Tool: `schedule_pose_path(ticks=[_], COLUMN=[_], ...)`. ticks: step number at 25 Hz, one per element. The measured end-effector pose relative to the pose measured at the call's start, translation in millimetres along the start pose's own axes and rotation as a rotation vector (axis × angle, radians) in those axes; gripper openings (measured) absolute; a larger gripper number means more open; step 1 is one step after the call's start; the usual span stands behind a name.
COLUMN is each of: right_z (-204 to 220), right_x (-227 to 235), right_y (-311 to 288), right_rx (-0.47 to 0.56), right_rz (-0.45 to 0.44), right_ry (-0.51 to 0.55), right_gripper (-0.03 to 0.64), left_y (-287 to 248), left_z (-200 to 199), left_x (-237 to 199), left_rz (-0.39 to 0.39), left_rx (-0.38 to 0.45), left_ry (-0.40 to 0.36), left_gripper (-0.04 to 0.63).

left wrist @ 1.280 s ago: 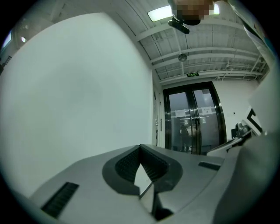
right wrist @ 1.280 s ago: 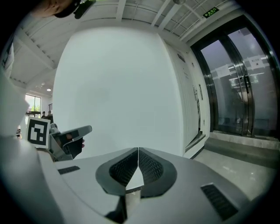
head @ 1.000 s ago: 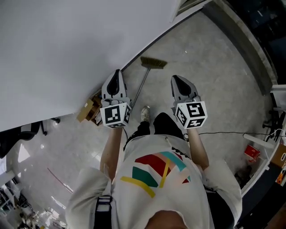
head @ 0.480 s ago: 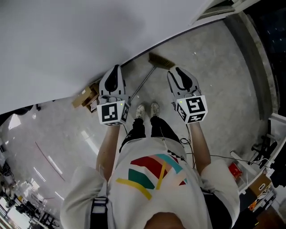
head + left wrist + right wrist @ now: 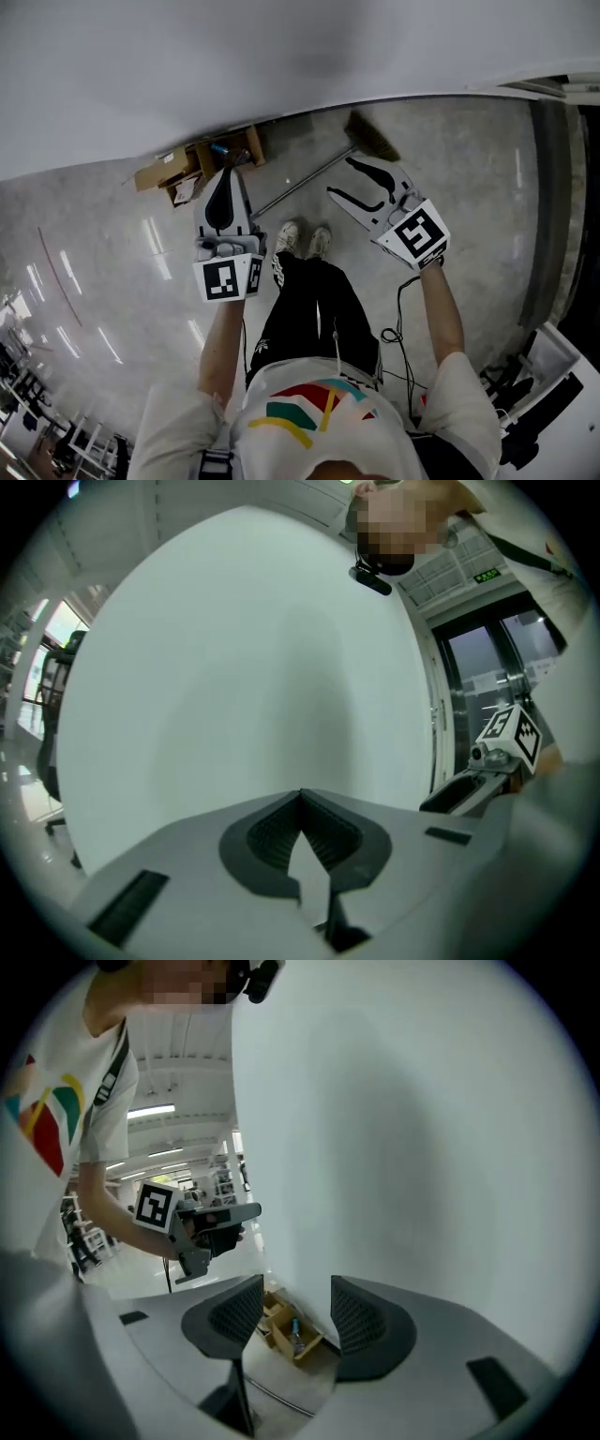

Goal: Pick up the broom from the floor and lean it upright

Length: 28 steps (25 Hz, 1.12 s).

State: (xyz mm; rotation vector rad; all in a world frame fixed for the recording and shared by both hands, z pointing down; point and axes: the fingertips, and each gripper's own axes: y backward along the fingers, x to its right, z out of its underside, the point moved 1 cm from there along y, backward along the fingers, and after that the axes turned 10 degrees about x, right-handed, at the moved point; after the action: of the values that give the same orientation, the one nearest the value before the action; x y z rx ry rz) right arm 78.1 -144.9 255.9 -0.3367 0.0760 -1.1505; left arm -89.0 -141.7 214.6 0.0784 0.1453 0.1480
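The broom (image 5: 309, 181) lies flat on the grey floor by the white wall, its straw head (image 5: 373, 138) at the right and its thin metal handle (image 5: 272, 202) running down-left towards the person's shoes. My right gripper (image 5: 342, 180) hovers over the handle's upper stretch, pointing left. Its jaws have just been opening and now stand wide with nothing between them. In the right gripper view the handle (image 5: 281, 1402) shows low down, beyond the spread jaws of my right gripper (image 5: 297, 1302). My left gripper (image 5: 228, 176) is shut and empty, left of the handle's lower end. In the left gripper view my left gripper (image 5: 300, 797) faces the bare wall.
Open cardboard boxes (image 5: 192, 164) stand against the wall (image 5: 234, 56) just beyond the left gripper; one holds a bottle (image 5: 293, 1333). The person's shoes (image 5: 302, 240) are beside the handle's near end. A black cable (image 5: 394, 323) trails on the floor at the right.
The person has bent forward and both grippers have dropped towards the floor. The right gripper's jaws went from shut to wide open and it turned towards the handle. The broom has not moved.
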Motion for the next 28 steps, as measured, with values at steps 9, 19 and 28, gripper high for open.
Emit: schedule_pose_path(ticks=[9,19,28], right_z=[353.6,667.2,792.2], right_x=[-3.0,-41.8,-61.8], right_y=[-189.0,-299.7,-298.3], right_rx=[-0.295,-0.649,-0.77], right_rz=[-0.522,-0.947,-0.993], right_ry=[0.345,0.531,0.763], right_gripper=[0.227,0.227,0.182], left_y=[115.7,208.5,249.8], left_z=[349.0,601.9,633.9], left_x=[-156.0,-237.5,-254.2], left_rz=[-0.394,-0.584,-0.664], left_rx=[-0.035,0.022,0.021], left_ry=[-0.011,0.036,0.039], left_gripper=[0.044,0.044,0.044])
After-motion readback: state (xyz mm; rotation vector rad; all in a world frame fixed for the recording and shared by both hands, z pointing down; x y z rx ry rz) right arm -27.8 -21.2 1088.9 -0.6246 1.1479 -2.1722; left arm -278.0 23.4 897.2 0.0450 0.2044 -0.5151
